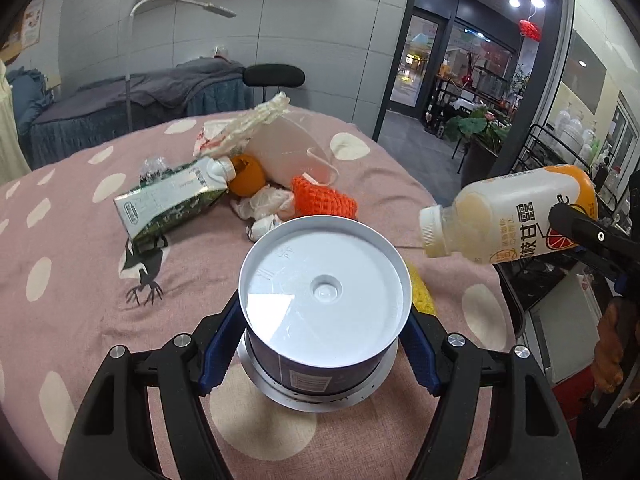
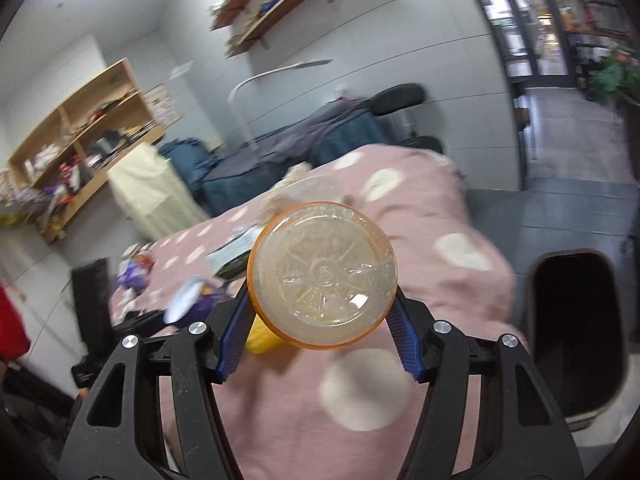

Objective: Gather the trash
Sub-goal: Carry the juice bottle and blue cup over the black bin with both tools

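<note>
**Mia:** Bottles first! The juice bottle [image 2: 322, 275] sits between the right jaws, squeezed by the blue pads on both sides. It is up in the air, cap pointing away from the jaws. It has a white cap, a see-through body with only a pale film inside, and an orange label with a fruit slice.

**Ben:** And the left gripper [image 1: 325, 354]?

**Mia:** Its jaws are closed on a round tub [image 1: 325, 300], one pad on each side. The tub has a white lid, a dark body with a label, and a wide silver base. I can't tell if it is lifted or resting on the pink spotted cover [image 1: 72, 240].

**Ben:** So how much is done?

**Mia:** Two things are picked up, but I think nothing is thrown away yet. The dark bin [image 2: 576, 332] is on the floor, to the right of the right jaws. It looks black inside, so I can't see what is in it.

**Ben:** What is left?

**Mia:** Lots! Ahead of the left jaws lie a green and white carton [image 1: 172, 200], an orange peel [image 1: 248, 180], crumpled white wrap [image 1: 264, 204], an orange net [image 1: 324, 200], a white mask [image 1: 288, 152] and a cream foam net [image 1: 256, 120]. A yellow bit [image 1: 422, 292] peeks out just right of the tub.
</note>
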Demonstrator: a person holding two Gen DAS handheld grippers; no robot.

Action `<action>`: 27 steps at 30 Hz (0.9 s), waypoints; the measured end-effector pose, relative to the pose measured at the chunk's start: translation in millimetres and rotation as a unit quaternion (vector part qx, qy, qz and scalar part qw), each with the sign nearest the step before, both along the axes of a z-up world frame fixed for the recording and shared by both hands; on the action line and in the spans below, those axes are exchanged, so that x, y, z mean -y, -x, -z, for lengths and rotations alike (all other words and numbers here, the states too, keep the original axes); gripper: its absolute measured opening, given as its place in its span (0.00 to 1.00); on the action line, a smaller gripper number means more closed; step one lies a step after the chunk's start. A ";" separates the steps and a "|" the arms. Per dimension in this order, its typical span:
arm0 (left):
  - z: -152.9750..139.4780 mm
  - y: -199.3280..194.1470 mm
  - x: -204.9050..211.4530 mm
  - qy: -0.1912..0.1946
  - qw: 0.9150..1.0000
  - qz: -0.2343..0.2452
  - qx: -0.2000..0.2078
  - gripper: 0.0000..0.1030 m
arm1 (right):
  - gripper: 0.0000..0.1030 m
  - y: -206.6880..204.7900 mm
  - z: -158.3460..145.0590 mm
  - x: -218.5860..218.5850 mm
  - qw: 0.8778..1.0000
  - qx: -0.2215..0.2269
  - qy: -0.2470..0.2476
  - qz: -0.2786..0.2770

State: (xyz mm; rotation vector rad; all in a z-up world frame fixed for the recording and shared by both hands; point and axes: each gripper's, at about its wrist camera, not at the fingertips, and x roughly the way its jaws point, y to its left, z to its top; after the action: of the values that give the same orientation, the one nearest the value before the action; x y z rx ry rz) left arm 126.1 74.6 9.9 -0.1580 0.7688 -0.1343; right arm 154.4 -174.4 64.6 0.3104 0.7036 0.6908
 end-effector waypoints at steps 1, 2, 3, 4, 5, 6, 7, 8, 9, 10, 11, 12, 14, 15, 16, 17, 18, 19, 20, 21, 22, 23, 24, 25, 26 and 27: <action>1.8 -1.6 -4.2 0.014 1.000 0.000 -0.013 0.68 | 0.60 1.0 2.2 -11.3 1.000 -0.001 0.007 -0.014; 2.0 -0.8 -7.6 0.018 1.000 -0.007 -0.016 0.68 | 0.60 1.1 6.2 -22.8 0.999 -0.006 0.016 -0.027; 0.6 1.9 -11.1 0.013 1.000 -0.017 -0.012 0.68 | 0.60 1.2 9.0 -32.2 0.999 -0.007 0.028 -0.031; -1.4 5.9 -13.4 0.003 1.000 -0.023 -0.005 0.68 | 0.60 1.8 12.2 -42.2 0.998 -0.003 0.048 -0.029; -4.7 11.1 -16.2 -0.008 1.000 -0.030 0.005 0.68 | 0.60 2.9 14.0 -50.8 0.997 0.006 0.070 -0.026; -7.4 16.0 -18.6 -0.016 0.999 -0.036 0.013 0.68 | 0.60 3.6 14.9 -55.7 0.996 0.010 0.080 -0.024; -9.4 21.1 -22.4 -0.023 0.999 -0.042 0.018 0.68 | 0.60 3.2 15.3 -59.2 0.996 0.011 0.083 -0.024; -10.2 24.8 -26.7 -0.024 0.998 -0.048 0.019 0.68 | 0.60 2.7 14.8 -61.3 0.996 0.012 0.084 -0.023; -10.7 28.0 -32.3 -0.020 0.998 -0.056 0.019 0.68 | 0.60 2.7 14.1 -62.1 0.996 0.015 0.084 -0.022; -11.7 30.5 -37.0 -0.014 0.998 -0.063 0.020 0.68 | 0.60 2.6 13.4 -61.5 0.996 0.016 0.081 -0.021; -12.2 32.4 -40.2 -0.011 0.997 -0.067 0.022 0.68 | 0.60 2.4 12.2 -59.6 0.997 0.017 0.074 -0.020; -12.8 32.9 -41.6 -0.011 0.997 -0.070 0.024 0.68 | 0.60 3.6 11.2 -54.3 0.998 0.020 0.065 -0.017; -13.6 31.1 -40.2 -0.005 0.997 -0.068 0.026 0.68 | 0.60 2.4 6.3 -43.9 0.998 0.027 0.056 -0.001; -14.6 28.2 -38.2 0.002 0.998 -0.064 0.027 0.68 | 0.60 1.4 3.7 -37.4 0.998 0.031 0.058 0.010; -15.7 26.0 -33.1 0.007 0.998 -0.057 0.029 0.68 | 0.60 0.7 1.6 -29.1 0.997 0.033 0.059 0.022; -17.4 22.7 -25.5 0.008 0.998 -0.047 0.031 0.68 | 0.60 -0.8 0.9 -19.5 0.997 0.033 0.059 0.038; -19.5 19.2 -16.5 0.005 0.999 -0.035 0.037 0.68 | 0.60 -2.5 1.2 -9.7 0.996 0.030 0.061 0.053; -22.0 15.1 -7.3 0.003 0.999 -0.024 0.042 0.68 | 0.60 -3.6 0.9 1.3 0.995 0.028 0.062 0.067; -24.7 12.2 1.8 0.003 0.999 -0.013 0.047 0.68 | 0.60 -4.6 1.2 12.3 0.994 0.028 0.061 0.081; -27.4 8.2 10.7 0.005 0.999 0.000 0.051 0.68 | 0.60 -5.3 1.6 27.7 0.993 0.026 0.061 0.102; -31.4 3.3 22.6 0.008 0.998 0.016 0.056 0.68 | 0.60 -6.0 2.1 40.9 0.990 0.026 0.062 0.120; -33.2 -0.7 32.2 0.008 0.998 0.030 0.060 0.68 | 0.60 -6.3 3.2 55.9 0.987 0.026 0.066 0.143; -35.4 -5.6 44.4 0.005 0.997 0.045 0.064 0.69 | 0.60 -6.2 5.0 70.9 0.983 0.026 0.072 0.167; -36.9 -10.2 56.5 0.003 0.996 0.060 0.067 0.69 | 0.60 -6.9 8.3 83.6 0.978 0.026 0.082 0.188; -35.9 -14.2 65.3 0.002 0.995 0.073 0.067 0.69 | 0.60 -7.8 13.6 98.2 0.972 0.024 0.099 0.213; -34.8 -18.7 74.7 0.003 0.994 0.087 0.066 0.69 | 0.60 -9.1 20.0 110.8 0.965 0.019 0.117 0.235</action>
State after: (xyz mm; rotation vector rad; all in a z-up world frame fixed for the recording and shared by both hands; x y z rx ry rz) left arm 144.8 -0.2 44.7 -0.0858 0.6502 -0.3091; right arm 163.5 -285.3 44.6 0.2319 0.6359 0.1584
